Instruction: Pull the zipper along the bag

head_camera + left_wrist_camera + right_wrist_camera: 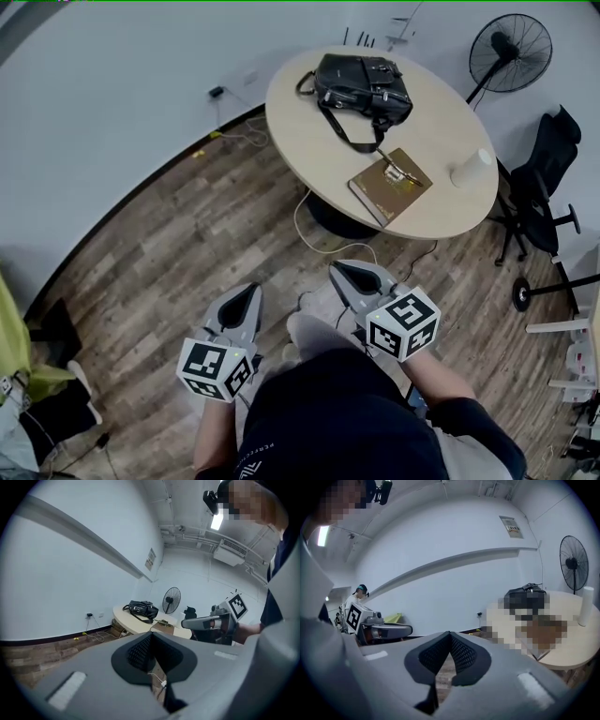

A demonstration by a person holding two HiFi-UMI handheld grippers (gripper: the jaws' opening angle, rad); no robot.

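A black bag (364,86) with a long strap lies on the far side of a round beige table (309,141); it also shows small in the left gripper view as the black bag (140,609). My left gripper (242,298) and right gripper (351,274) are held low over the wooden floor, well short of the table. Both are shut with nothing between the jaws. In the right gripper view the bag is under a mosaic patch. The left gripper's jaws (151,637) and the right gripper's jaws (449,635) each meet at the tip.
A brown book (389,185) and a white cup (472,168) lie on the table's near side. A standing fan (510,52) and a black office chair (544,178) stand to the right. Cables (309,230) trail on the floor by the table base.
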